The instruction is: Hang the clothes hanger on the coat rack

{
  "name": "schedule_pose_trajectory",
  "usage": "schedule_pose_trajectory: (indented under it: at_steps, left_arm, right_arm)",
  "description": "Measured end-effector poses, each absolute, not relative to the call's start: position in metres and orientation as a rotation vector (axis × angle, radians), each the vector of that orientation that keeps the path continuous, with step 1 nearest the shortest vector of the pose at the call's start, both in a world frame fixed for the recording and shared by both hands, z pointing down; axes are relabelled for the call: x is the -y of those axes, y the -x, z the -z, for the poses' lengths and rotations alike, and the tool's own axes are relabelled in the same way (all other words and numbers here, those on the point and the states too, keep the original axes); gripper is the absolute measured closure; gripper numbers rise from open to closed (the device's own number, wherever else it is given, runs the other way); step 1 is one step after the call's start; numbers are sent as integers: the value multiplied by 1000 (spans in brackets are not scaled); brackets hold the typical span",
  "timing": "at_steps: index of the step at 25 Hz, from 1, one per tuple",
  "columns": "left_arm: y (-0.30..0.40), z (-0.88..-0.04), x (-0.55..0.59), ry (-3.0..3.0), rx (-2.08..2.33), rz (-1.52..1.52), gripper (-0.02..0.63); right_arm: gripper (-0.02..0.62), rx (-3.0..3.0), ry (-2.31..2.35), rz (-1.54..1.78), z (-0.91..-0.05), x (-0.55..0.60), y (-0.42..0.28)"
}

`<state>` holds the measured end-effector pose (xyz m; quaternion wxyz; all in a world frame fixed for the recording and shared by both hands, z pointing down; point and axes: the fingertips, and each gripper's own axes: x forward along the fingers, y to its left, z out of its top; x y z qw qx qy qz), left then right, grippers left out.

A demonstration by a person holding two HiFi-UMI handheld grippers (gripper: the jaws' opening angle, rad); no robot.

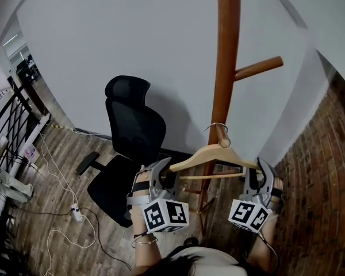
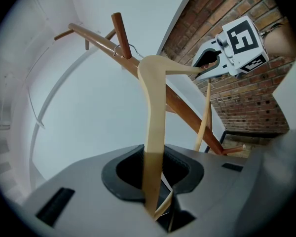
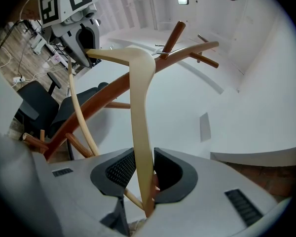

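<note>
A pale wooden clothes hanger (image 1: 213,154) is held level in front of the brown wooden coat rack (image 1: 225,68). Its metal hook (image 1: 217,125) loops around a short peg (image 1: 222,137) of the rack. My left gripper (image 1: 171,174) is shut on the hanger's left end, and my right gripper (image 1: 254,174) is shut on its right end. In the left gripper view the hanger arm (image 2: 155,132) runs up from between the pads of the left gripper (image 2: 155,181) toward the peg (image 2: 121,28). The right gripper view shows the right gripper (image 3: 143,177) clamping the other arm (image 3: 140,122).
A black office chair (image 1: 129,137) stands left of the rack's base. A brick wall (image 1: 328,171) runs along the right. A longer peg (image 1: 259,68) sticks out higher up the pole. Cables and a power strip (image 1: 76,213) lie on the wooden floor, with a black railing (image 1: 11,114) at far left.
</note>
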<state>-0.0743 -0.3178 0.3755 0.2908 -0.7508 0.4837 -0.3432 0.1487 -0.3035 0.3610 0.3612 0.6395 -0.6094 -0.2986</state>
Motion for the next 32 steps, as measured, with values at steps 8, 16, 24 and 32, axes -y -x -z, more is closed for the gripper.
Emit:
schedule_pose_trajectory:
  at_steps: [8,16,24,32]
  left_arm:
    - [72,-382,321,2010,-1291,927,512]
    - [71,-385,325,1992,-1297,911,512]
    - [73,-379,332,1958,-1333,867,511]
    - [74,-378,332,1945,-1358,851,511]
  right_arm:
    - [469,1559,-1649,750,-370,305,-151]
    - [469,1544,-1664,755,-373,306,-153]
    - [469,1586,-1673,731,-371,307,-149]
    - [469,1619,-1661,718,-374,304,-147]
